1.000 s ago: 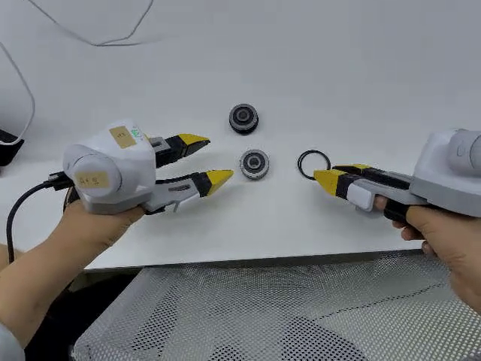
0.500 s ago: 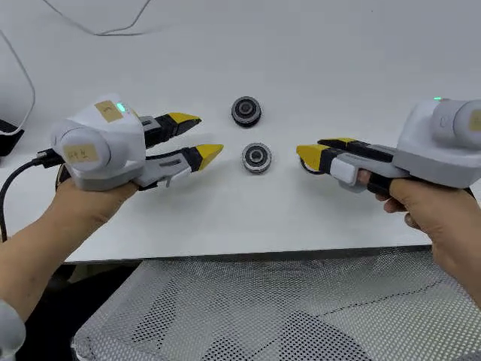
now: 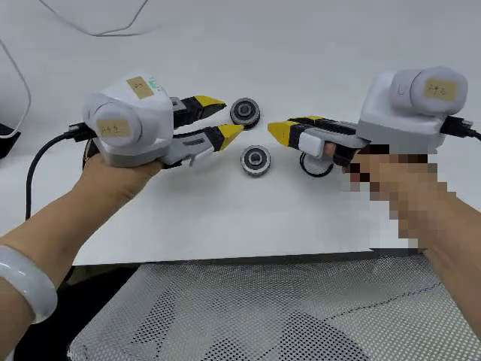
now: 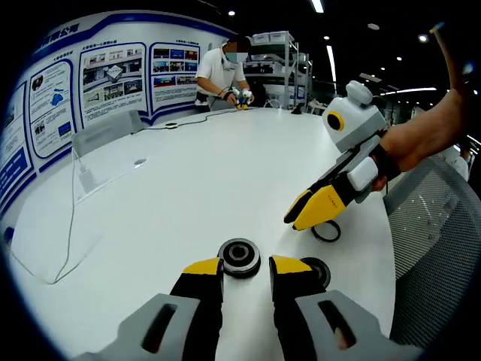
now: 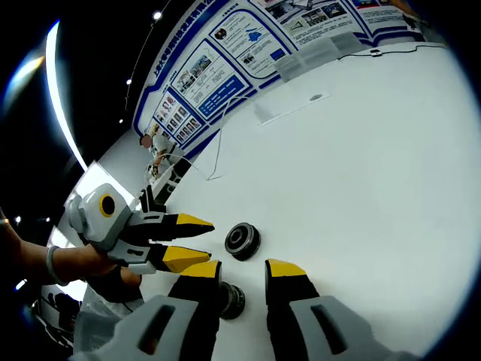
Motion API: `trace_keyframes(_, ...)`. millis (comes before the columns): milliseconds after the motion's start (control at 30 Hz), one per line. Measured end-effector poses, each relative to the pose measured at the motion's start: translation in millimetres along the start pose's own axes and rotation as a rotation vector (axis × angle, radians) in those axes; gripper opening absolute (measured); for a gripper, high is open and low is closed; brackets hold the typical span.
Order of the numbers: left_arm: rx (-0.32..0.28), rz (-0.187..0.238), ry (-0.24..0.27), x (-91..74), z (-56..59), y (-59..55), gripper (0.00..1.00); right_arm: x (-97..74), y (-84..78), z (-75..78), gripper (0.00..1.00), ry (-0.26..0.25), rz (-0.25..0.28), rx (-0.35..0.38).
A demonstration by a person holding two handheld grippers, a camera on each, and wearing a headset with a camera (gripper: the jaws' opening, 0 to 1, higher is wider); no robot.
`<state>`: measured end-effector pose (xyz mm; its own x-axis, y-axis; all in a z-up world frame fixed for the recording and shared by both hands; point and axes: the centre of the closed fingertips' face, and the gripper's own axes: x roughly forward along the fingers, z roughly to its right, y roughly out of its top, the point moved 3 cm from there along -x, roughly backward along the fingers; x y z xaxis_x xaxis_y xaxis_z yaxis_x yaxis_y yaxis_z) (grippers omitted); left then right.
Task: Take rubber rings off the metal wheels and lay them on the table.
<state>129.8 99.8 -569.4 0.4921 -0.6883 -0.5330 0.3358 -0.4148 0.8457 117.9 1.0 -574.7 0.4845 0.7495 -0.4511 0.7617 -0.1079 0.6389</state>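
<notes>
Two small wheels lie on the white table (image 3: 225, 218). The far wheel (image 3: 245, 111) has a black outer ring; the near wheel (image 3: 255, 160) shows a grey metal rim. A loose black rubber ring (image 3: 316, 167) lies to the right, partly hidden behind my right gripper (image 3: 284, 128). That gripper hovers open and empty above the table, pointing left. My left gripper (image 3: 219, 116) is open and empty, pointing right, its tips close to the far wheel. In the left gripper view the far wheel (image 4: 239, 256) sits just beyond my jaws and the ring (image 4: 327, 232) under the right gripper (image 4: 316, 209). The right gripper view shows both wheels (image 5: 243, 241) (image 5: 231, 299).
A thin cable (image 3: 90, 31) runs across the table's back left, and a black object (image 3: 6, 141) sits at the left edge. The table's front edge (image 3: 248, 259) is near, with a mesh chair seat (image 3: 263, 316) below. A person (image 4: 222, 71) works at the table's far end.
Both grippers rose and closed in toward the middle. The right gripper moved left over the loose ring; the left gripper's tips came up beside the far wheel.
</notes>
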Motion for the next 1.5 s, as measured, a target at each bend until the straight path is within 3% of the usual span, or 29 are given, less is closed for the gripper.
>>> trace_keyframes(533,0.021,-0.011,-0.016,17.5,-2.9,4.0,0.2,12.2,7.2,0.1,0.22,0.026,0.019,0.051)
trace_keyframes(800,0.04,-0.034,-0.023,23.7,-2.1,-0.3,0.17,14.5,8.4,0.5,0.21,0.031,0.023,0.065)
trace_keyframes(1100,0.06,-0.044,-0.024,25.4,-1.4,-0.2,0.16,17.0,7.6,1.6,0.21,0.036,0.03,0.087)
trace_keyframes(1500,0.063,-0.031,-0.025,25.6,-1.7,-0.5,0.14,37.3,5.5,3.6,0.21,0.052,0.019,0.141)
